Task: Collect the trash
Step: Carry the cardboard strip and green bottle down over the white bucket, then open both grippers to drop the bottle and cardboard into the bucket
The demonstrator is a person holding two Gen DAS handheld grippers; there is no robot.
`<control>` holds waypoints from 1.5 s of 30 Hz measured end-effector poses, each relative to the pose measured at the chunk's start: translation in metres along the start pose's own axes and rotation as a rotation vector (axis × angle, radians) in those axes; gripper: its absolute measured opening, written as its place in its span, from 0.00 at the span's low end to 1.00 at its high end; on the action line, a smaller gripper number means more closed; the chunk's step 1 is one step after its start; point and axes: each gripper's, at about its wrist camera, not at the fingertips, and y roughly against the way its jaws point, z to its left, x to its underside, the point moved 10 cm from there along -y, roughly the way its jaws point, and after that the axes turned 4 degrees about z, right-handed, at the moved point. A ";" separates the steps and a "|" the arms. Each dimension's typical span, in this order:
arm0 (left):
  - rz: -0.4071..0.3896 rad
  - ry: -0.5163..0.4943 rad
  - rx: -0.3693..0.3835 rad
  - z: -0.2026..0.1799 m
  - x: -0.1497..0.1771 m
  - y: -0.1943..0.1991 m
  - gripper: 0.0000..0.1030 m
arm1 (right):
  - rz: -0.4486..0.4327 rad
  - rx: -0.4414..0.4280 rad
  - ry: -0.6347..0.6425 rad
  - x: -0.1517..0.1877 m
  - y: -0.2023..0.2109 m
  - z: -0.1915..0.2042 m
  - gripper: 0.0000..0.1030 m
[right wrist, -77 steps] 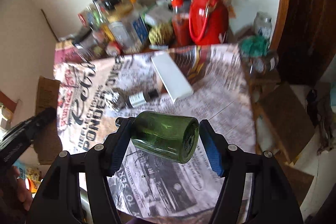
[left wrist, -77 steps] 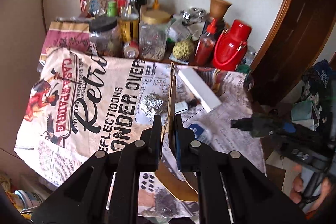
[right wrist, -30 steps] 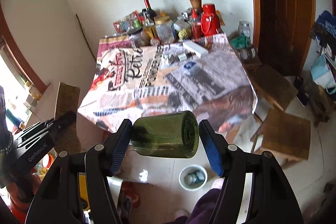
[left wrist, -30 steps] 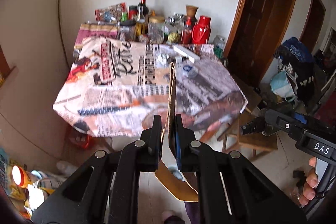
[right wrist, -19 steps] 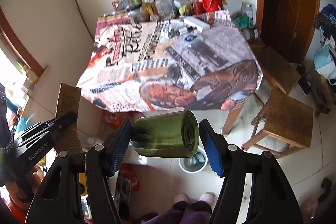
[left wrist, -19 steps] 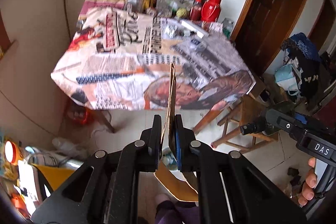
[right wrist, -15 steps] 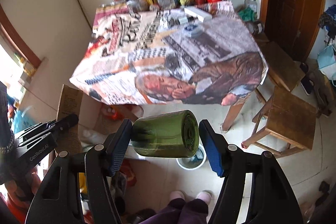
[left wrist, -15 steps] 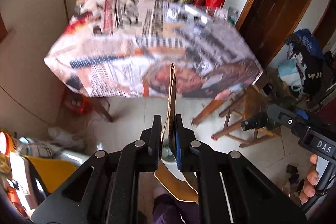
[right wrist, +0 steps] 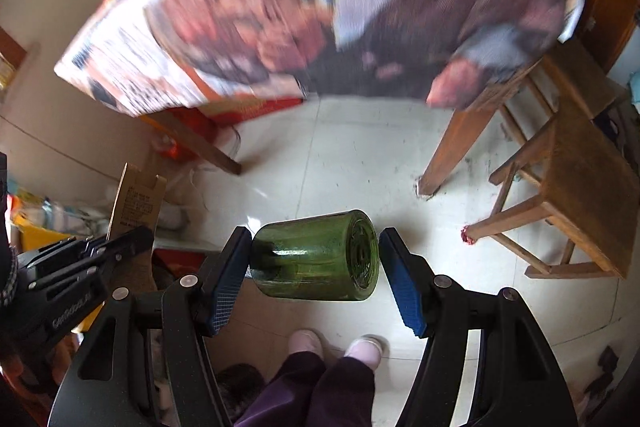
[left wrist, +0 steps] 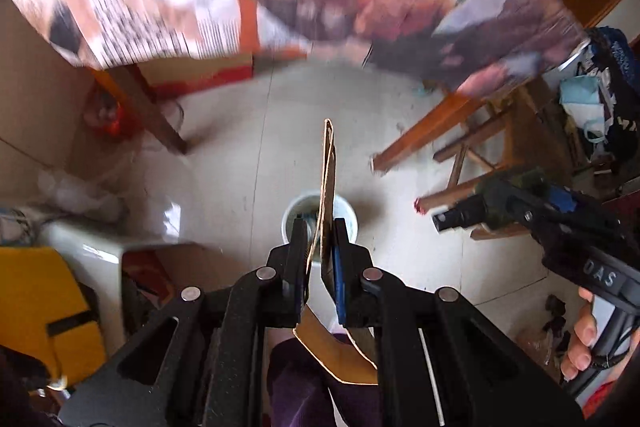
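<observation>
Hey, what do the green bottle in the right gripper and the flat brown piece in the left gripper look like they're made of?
The green bottle looks like glass: translucent, glossy, with a thick moulded base facing the camera. The flat brown piece looks like cardboard: matte tan, thin, with a doubled edge at its tip, though plain stiff paper can't be ruled out. The right gripper and the left gripper each clamp theirs.

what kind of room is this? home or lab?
Most likely a lived-in home dining or kitchen corner, not a lab: a wooden table under a printed tablecloth, a wooden stool beside it on tiled floor, and a small white bin by the person's slippered feet.
</observation>
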 end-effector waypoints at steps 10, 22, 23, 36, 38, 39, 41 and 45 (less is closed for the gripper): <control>0.078 0.073 -0.014 0.033 0.028 -0.124 0.10 | 0.065 -0.092 0.019 0.012 -0.120 -0.001 0.61; 0.138 0.062 0.028 0.020 0.030 -0.227 0.10 | 0.110 -0.056 -0.076 0.040 -0.155 -0.051 0.72; 0.144 0.065 0.040 0.015 0.029 -0.234 0.10 | 0.110 -0.056 -0.092 0.041 -0.153 -0.057 0.72; 0.229 0.054 0.075 -0.016 0.017 -0.254 0.35 | 0.081 -0.012 -0.102 0.032 -0.135 -0.072 0.72; 0.224 0.037 0.067 -0.017 0.016 -0.242 0.35 | 0.074 -0.019 -0.096 0.027 -0.127 -0.066 0.72; 0.219 0.028 0.061 -0.018 0.015 -0.235 0.35 | 0.069 -0.021 -0.093 0.025 -0.124 -0.064 0.72; 0.202 0.011 0.050 -0.018 0.010 -0.216 0.35 | 0.057 -0.025 -0.086 0.019 -0.111 -0.057 0.72; 0.170 -0.005 0.030 -0.017 -0.003 -0.170 0.35 | 0.031 -0.027 -0.072 0.005 -0.080 -0.044 0.72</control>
